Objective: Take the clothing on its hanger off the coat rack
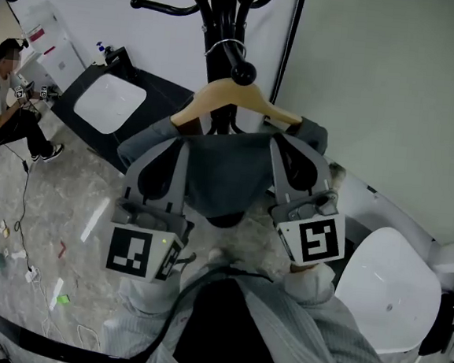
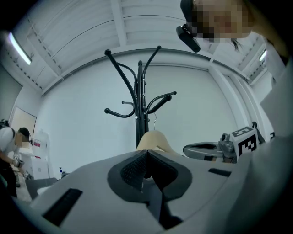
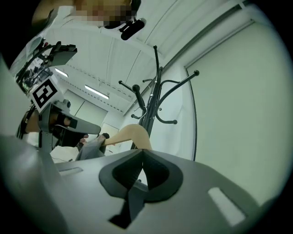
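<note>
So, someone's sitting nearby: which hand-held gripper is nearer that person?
Left. The left hand-held gripper is at the hanger end toward the seated person; the right hand-held gripper is at its other end, farther off.

I can read no words, numbers or brand names anywhere in my feeds. The marker cube (image 1: 136, 253) on the left gripper (image 1: 180, 137) and the marker cube (image 1: 319, 242) on the right gripper (image 1: 282, 142) carry only black-and-white square patterns, not letters or digits. A red label (image 1: 36, 34) sits near the top edge of the white cabinet (image 1: 55, 55) by the far wall, but its print is too small for me to make out.
</note>
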Tool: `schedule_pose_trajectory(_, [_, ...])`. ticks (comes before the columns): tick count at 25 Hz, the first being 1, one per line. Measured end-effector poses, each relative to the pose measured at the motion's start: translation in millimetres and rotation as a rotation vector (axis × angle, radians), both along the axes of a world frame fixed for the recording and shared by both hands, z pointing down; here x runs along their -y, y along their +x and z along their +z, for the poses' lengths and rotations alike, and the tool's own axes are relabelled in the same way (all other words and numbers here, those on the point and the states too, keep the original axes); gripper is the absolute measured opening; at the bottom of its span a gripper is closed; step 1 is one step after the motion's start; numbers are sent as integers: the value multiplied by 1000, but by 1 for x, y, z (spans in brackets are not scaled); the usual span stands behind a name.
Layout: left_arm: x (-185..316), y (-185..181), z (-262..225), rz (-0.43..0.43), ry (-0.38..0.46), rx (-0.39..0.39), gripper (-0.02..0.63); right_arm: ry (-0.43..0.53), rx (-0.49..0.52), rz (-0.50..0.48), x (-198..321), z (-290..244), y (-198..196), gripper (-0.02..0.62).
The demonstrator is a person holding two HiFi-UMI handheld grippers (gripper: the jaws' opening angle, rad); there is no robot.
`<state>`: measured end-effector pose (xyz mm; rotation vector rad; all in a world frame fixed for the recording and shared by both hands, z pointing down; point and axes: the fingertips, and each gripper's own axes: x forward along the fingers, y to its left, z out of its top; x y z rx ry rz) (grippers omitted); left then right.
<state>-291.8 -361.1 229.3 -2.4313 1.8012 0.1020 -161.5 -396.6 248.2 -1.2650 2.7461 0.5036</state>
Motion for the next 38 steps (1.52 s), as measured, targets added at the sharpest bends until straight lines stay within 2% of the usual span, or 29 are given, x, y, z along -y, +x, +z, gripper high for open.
schedule_pose_trajectory(2, [7, -6, 0, -15, -8, 51, 6, 19, -16, 27, 8, -4, 0, 2])
schedule_pose_trajectory(5, [15, -8, 4, -38, -34, 176, 6, 49, -41, 36, 17, -8, -1, 3])
schedule_pose_trajectory(9, [26, -13, 6, -95, -42, 293, 11, 99, -146, 53, 28, -10, -2, 28])
schedule_pose_trajectory(11, [31, -13, 6, -112, -48, 361, 122, 115, -207, 45, 32, -10, -4, 48])
schedule_pose_trajectory(13, [35, -12, 7, -123, -49, 413, 172, 117, -279, 32, 37, -5, -8, 90])
schedule_pose_trajectory(15, [39, -12, 12, -145, -60, 474, 201, 108, -368, 29, 42, 4, -12, 159])
schedule_pose_trajectory(19, [50, -17, 22, -242, -77, 633, 213, 136, -505, 55, 52, 16, -19, 181])
schedule_pose_trajectory(22, [60, -18, 29, -299, -89, 723, 213, 163, -538, 69, 55, 17, -23, 181])
schedule_pose_trajectory(26, [70, -18, 30, -363, -63, 801, 213, 187, -532, 79, 58, 15, -27, 176])
schedule_pose_trajectory(29, [74, -15, 27, -384, -18, 842, 212, 211, -527, 95, 58, 12, -27, 150])
schedule_pose_trajectory(31, [74, -12, 26, -375, -10, 846, 199, 222, -532, 101, 57, 13, -28, 120])
schedule_pose_trajectory(33, [75, -10, 27, -361, -28, 843, 133, 233, -542, 105, 57, 14, -29, 109])
schedule_pose_trajectory(34, [75, -10, 28, -357, -38, 844, 121, 237, -546, 108, 57, 15, -29, 107])
schedule_pose_trajectory(38, [75, -9, 28, -353, -41, 842, 118, 247, -555, 118, 57, 14, -29, 104])
